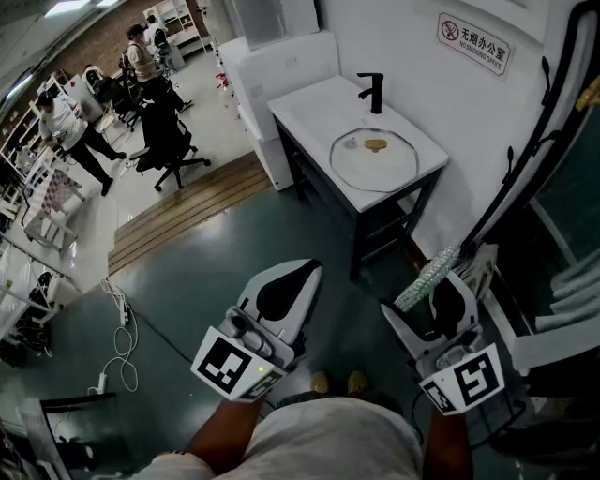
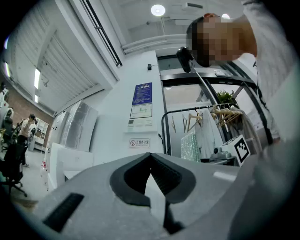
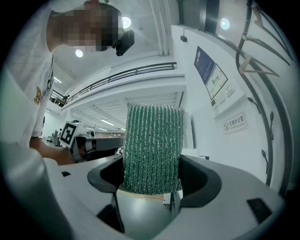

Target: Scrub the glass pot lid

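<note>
While glass pot lid (image 1: 375,173) lies on counter (image 1: 309,108), faucet (image 1: 374,92) behind

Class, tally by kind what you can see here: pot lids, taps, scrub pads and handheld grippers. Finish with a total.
pot lid: 1
tap: 1
scrub pad: 1
grippers: 2 (left gripper, right gripper)
Total: 5

Bright, even indoor lighting. Round ceiling lamp (image 2: 158,10) at 12 o'clock in the left gripper view flares white. Both gripper views bend strongly outward, with black vignette around the rim. Nearest foreground slightly soft. Shadows faint.
</note>
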Action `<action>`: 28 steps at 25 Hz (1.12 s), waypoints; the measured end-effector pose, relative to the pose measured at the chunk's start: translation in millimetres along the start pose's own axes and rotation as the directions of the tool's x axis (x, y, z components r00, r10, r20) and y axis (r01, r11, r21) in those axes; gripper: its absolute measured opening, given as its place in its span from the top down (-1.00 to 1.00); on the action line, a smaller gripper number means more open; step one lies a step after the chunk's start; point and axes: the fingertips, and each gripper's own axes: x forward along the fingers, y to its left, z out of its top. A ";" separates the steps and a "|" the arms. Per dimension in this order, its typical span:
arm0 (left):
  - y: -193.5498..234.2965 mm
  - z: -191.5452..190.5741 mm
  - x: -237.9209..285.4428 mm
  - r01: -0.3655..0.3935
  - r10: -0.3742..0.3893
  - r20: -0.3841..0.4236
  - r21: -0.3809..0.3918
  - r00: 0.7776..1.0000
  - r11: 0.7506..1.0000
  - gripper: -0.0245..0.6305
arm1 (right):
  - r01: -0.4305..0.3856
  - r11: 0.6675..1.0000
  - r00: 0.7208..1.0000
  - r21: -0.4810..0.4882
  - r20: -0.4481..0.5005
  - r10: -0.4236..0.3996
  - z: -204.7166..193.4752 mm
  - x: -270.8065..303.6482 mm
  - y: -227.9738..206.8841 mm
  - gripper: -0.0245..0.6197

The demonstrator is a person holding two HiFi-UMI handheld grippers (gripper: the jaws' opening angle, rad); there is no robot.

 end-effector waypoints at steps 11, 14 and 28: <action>7.2 -3.3 0.9 0.012 -0.012 0.000 -0.002 1.000 1.000 0.88 | 0.029 0.998 0.999 0.054 0.016 -0.030 -2.3 -1.5 -7.4 -0.16; 15.2 -2.5 -0.4 0.014 -0.014 0.006 -0.001 1.000 1.000 0.88 | 0.030 0.998 0.999 0.061 0.014 -0.031 -4.0 4.8 -5.0 -0.16; 67.4 0.3 -24.5 0.039 -0.039 0.041 -0.001 0.998 0.999 0.88 | 0.057 0.998 0.998 0.000 -0.019 -0.057 -3.8 49.8 15.7 -0.16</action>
